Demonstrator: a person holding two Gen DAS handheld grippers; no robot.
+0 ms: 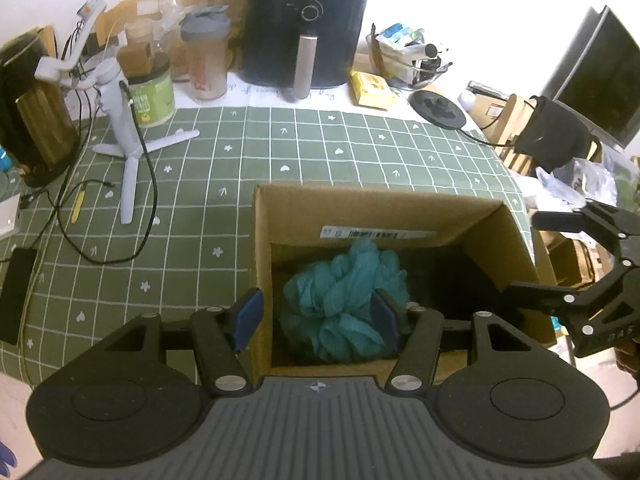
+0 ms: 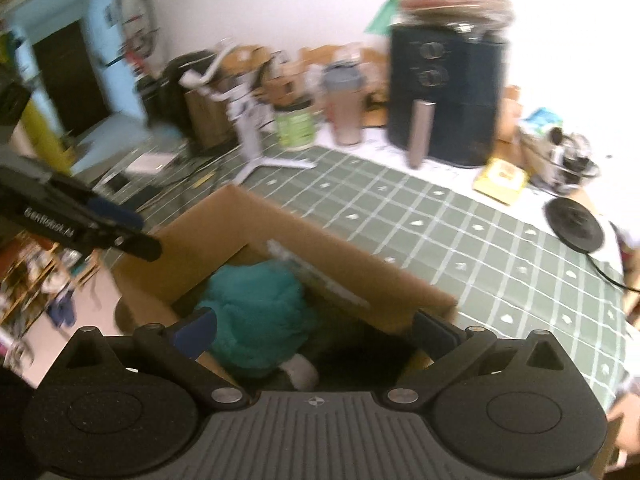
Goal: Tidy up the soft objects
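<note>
**Bench inventory: carton, loofah, two pairs of tongs**

Nearest the lens: left tongs (image 1: pixel 318 316), blue pads set half apart, straddling the near-left wall of the carton, one pad outside it, the other inside against the loofah. Nothing pinched between them, as far as can be told; released.

Left of carton: white tripod stand (image 1: pixel 120 120) with trailing black cable, green tub (image 1: pixel 154 96), shaker bottle (image 1: pixel 206 62), all well apart from the work.

Centre: cardboard box (image 1: pixel 492 236), open-topped, flaps up, standing on the green grid cloth of the bench (image 1: pixel 320 144). Teal mesh loofah (image 1: pixel 344 292) lying inside, against the left wall, resting on the bottom. Dark interior to its right; something pale just beside the loofah in the right wrist view, too blurred to name.

Behind: black air fryer (image 1: pixel 308 24), against the wall.

Right: right tongs (image 2: pixel 316 332), spread to the fullest, poised over the box mouth, empty, nothing touched.

Risks, as judged:
- Left pad catching the box wall on withdrawal, tipping or dragging the light carton.
- Mesh snagging on a pad and riding back out with the tongs.
- Right tongs, so wide, clipping the raised far flap on entry.
- Both tongs crowding one opening and colliding.
</note>
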